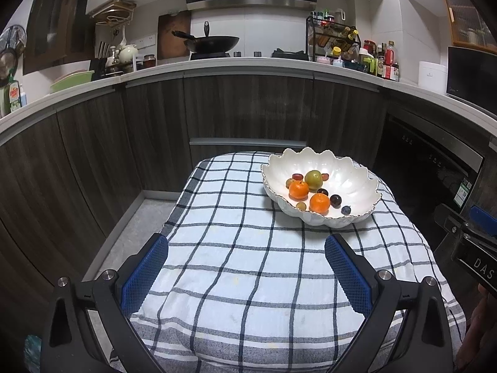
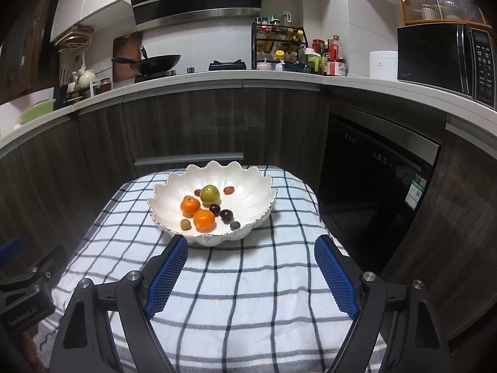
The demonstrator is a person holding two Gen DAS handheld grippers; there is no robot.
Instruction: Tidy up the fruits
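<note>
Both grippers are held wide apart and empty: right gripper (image 2: 251, 248) sits just before the scalloped bowl (image 2: 248, 186) of fruit on the checked table (image 2: 248, 279); left gripper (image 1: 247, 248) is farther off.

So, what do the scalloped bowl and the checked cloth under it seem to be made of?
Scalloped bowl: probably glazed ceramic, since it is glossy white with soft highlights and a thin golden rim.
Checked cloth: looks like woven cotton, matte and slightly fuzzy, with dark lines on white; the exact fibre is uncertain.
</note>
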